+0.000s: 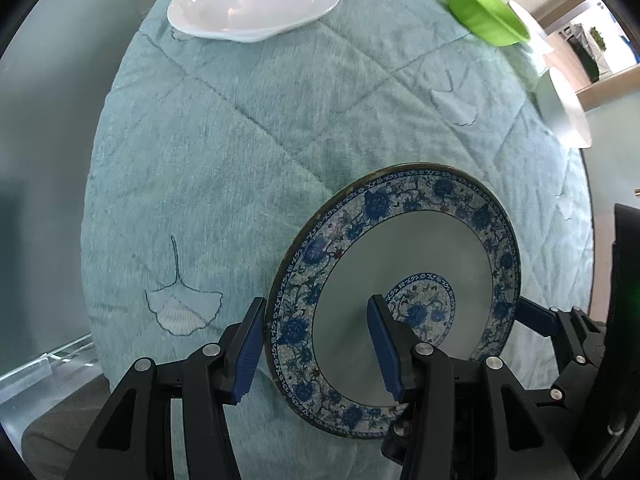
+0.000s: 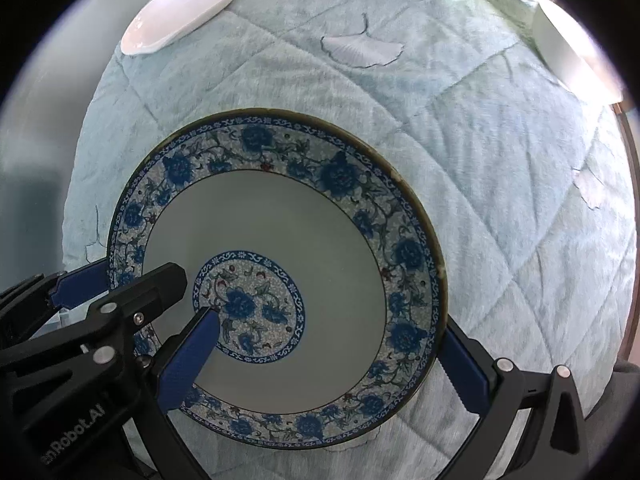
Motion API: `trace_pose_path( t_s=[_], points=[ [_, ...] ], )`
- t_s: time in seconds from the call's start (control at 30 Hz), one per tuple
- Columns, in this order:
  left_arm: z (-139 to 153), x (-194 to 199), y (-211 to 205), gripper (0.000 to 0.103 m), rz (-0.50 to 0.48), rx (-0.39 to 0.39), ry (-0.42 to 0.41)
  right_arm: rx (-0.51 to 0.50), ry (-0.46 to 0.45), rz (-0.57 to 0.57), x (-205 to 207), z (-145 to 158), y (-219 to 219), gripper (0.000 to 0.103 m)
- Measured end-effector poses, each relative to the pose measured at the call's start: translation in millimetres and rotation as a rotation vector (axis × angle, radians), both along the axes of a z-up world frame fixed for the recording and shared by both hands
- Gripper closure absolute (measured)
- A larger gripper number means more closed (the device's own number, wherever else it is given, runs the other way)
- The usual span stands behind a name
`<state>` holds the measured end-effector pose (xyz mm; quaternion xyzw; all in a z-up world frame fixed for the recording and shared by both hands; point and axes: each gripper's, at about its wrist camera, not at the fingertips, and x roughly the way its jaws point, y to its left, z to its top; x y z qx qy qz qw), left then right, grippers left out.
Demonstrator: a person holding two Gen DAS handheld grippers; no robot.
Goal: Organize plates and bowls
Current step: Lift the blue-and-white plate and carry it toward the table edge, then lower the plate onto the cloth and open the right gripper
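Your blue-patterned plate (image 2: 280,280) sits low and centre in the right wrist view, lower right in the left wrist view (image 1: 400,300), over the pale teal quilt (image 1: 240,140).

Both tools straddle its rim from opposite sides. Your left gripper (image 1: 320,348) is partly open, with one pad against the plate's outer left edge and the other over its white well. Whether they press enough to hold it, you cannot tell.

Your right gripper (image 2: 328,364) has one pad over the centre medallion and one at the plate's lower right edge; its grip is equally unclear.

Further out, a white dish (image 1: 252,0) lies at upper left and a green bowl (image 1: 488,12) at upper right, with more white ware (image 1: 560,104) by the quilt's right edge. Grey floor shows at left.
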<state>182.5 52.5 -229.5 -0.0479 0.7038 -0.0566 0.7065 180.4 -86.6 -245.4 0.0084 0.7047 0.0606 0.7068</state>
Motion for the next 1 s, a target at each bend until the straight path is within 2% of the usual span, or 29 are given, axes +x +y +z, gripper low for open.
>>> trace_pose_path(
  t_s=[0.17, 0.3, 0.4, 0.47, 0.57, 0.63, 0.7, 0.73, 0.77, 0.8, 0.83, 0.87, 0.9, 0.93, 0.97, 1.0],
  points=[
    [-5.3, 4.8, 6.8, 0.055, 0.025, -0.028, 0.012, 0.037, 0.006, -0.011, 6.0, -0.6, -3.5, 0.0],
    [15.6, -4.2, 17.4, 0.054, 0.033, 0.003, -0.022, 0.043, -0.031, -0.003, 4.0, 17.9, -23.0, 0.001],
    [58.1, -17.3, 25.1, 0.051, 0.047, -0.019, -0.107, 0.047, -0.086, -0.016, -3.1, 44.6, -44.6, 0.001],
    [99.6, -31.3, 31.8, 0.031, 0.064, -0.002, -0.201, 0.035, -0.122, -0.03, -12.5, 64.0, -62.8, 0.001],
    [153.2, -54.2, 36.8, 0.021, 0.076, 0.01, -0.339, 0.044, -0.185, -0.022, -33.5, 94.1, -85.6, 0.001],
    [179.2, -69.9, 30.9, 0.021, 0.063, -0.002, -0.396, 0.065, -0.219, -0.009, -51.0, 112.8, -95.5, 0.001],
    [197.0, -84.9, 27.5, 0.039, 0.033, -0.009, -0.437, 0.088, -0.25, 0.004, -66.3, 126.6, -99.8, 0.004],
    [203.5, -92.5, 21.8, 0.078, 0.007, -0.007, -0.451, 0.099, -0.273, 0.013, -73.0, 133.8, -100.3, 0.009],
    [207.1, -97.4, 17.5, 0.103, -0.011, -0.006, -0.451, 0.098, -0.29, 0.024, -75.6, 141.4, -97.0, 0.035],
    [211.4, -102.1, 11.2, 0.103, -0.015, -0.003, -0.463, 0.077, -0.308, 0.046, -80.1, 148.1, -94.6, 0.075],
    [218.7, -110.1, 7.6, 0.103, -0.014, -0.003, -0.498, 0.051, -0.325, 0.064, -84.7, 154.8, -89.7, 0.09],
    [227.5, -118.1, 3.5, 0.103, -0.015, -0.003, -0.538, 0.022, -0.353, 0.075, -89.2, 162.7, -87.1, 0.095],
    [233.6, -125.7, 0.1, 0.102, -0.011, -0.003, -0.565, 0.015, -0.38, 0.08, -94.2, 170.3, -86.3, 0.095],
    [242.7, -131.4, -3.3, 0.085, -0.002, 0.016, -0.595, 0.02, -0.397, 0.079, -98.6, 176.5, -88.9, 0.094],
    [249.6, -135.0, -6.9, 0.039, 0.011, 0.048, -0.601, 0.026, -0.412, 0.074, -102.7, 184.3, -91.7, 0.079],
    [252.7, -138.5, -11.2, 0.012, 0.023, 0.059, -0.6, 0.031, -0.418, 0.068, -104.9, 188.0, -94.4, 0.032]
  ],
)
